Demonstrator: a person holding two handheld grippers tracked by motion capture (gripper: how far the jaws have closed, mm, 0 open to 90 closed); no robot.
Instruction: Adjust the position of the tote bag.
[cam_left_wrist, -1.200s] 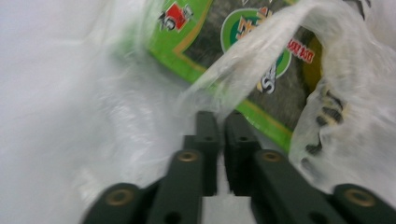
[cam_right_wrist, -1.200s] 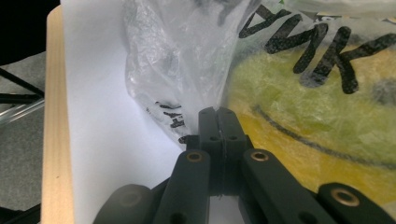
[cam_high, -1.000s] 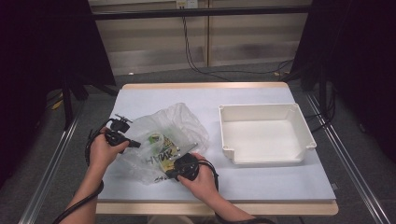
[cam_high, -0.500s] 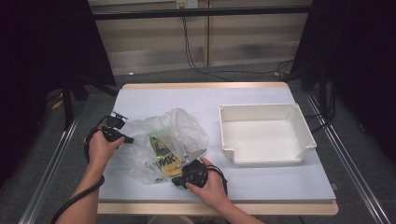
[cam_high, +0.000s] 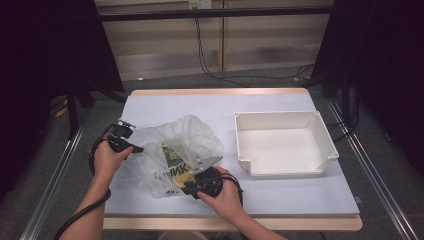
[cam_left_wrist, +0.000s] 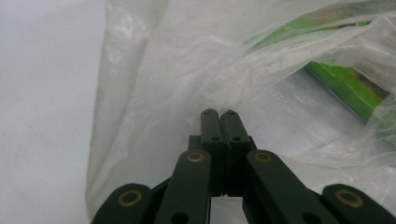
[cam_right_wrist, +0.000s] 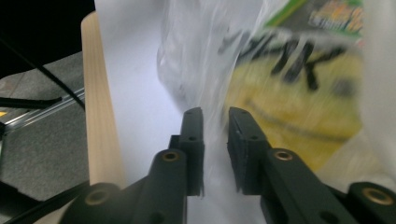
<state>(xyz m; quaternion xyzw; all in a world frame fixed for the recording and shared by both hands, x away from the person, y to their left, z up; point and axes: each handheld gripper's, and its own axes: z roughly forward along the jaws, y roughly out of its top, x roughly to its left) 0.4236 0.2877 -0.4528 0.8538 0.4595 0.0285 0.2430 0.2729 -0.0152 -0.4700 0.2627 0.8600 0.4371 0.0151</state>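
A clear plastic bag (cam_high: 192, 135) lies on the table's left half, with a green and yellow packet (cam_high: 172, 161) inside it. My left gripper (cam_high: 137, 148) is shut on the bag's left edge, and the film bunches at its tips (cam_left_wrist: 219, 113). At the bag's near bottom corner sits my right gripper (cam_high: 187, 189). Its jaws (cam_right_wrist: 215, 112) have just been opening and stand slightly apart, with loose bag film (cam_right_wrist: 205, 56) between them. The packet's yellow face with black letters (cam_right_wrist: 299, 88) shows blurred through the film.
A white empty tray (cam_high: 280, 164) stands on the right half of the pale table (cam_high: 200, 105). The table's wooden front edge (cam_right_wrist: 100, 121) runs close beside my right gripper. Dark stands and cables surround the table.
My right hand has slid a little toward the table's near edge at the bag's bottom corner. The left hand has stayed put with the bag's edge.
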